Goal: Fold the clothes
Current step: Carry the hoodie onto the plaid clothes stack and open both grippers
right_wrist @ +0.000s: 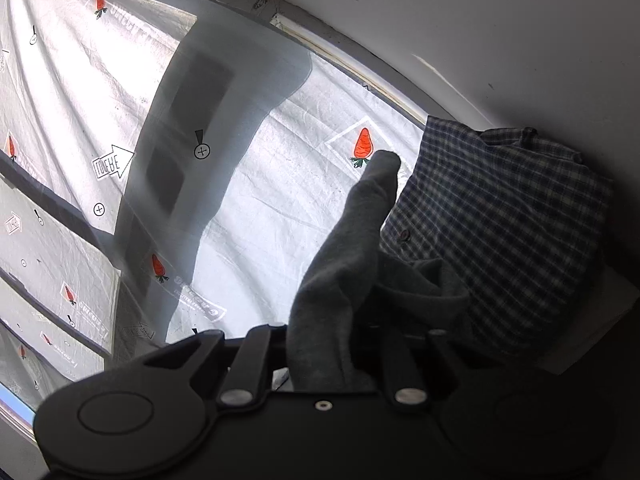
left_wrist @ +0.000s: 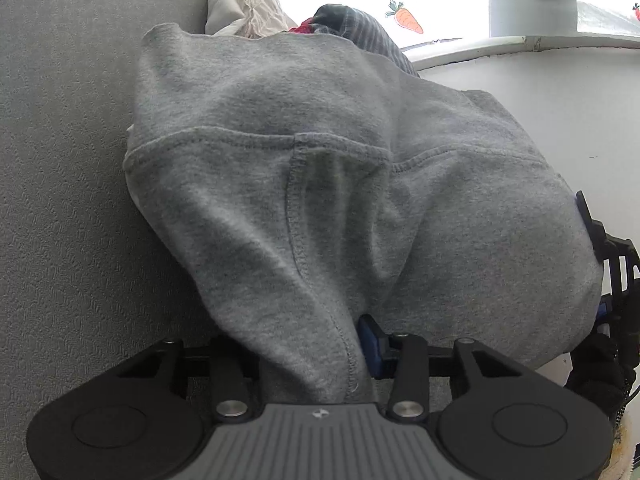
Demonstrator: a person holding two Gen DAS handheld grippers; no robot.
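A grey fleece garment [left_wrist: 320, 184] with stitched seams fills the left wrist view and hangs over the grey surface [left_wrist: 60, 200]. My left gripper [left_wrist: 320, 360] is shut on a gathered fold of it; one blue pad [left_wrist: 370, 344] shows beside the cloth, the other is hidden. In the right wrist view my right gripper [right_wrist: 326, 356] is shut on another bunched part of the grey garment [right_wrist: 344, 256], which sticks up in a narrow fold. The right gripper's fingertips are buried in the cloth.
A blue-and-white checked shirt [right_wrist: 504, 216] lies just right of the right gripper. A pile of other clothes [left_wrist: 256, 12] sits behind the garment. A window covered by carrot-printed film [right_wrist: 280, 184] and a white wall [left_wrist: 520, 80] lie beyond. The other gripper's black frame [left_wrist: 616, 280] shows at right.
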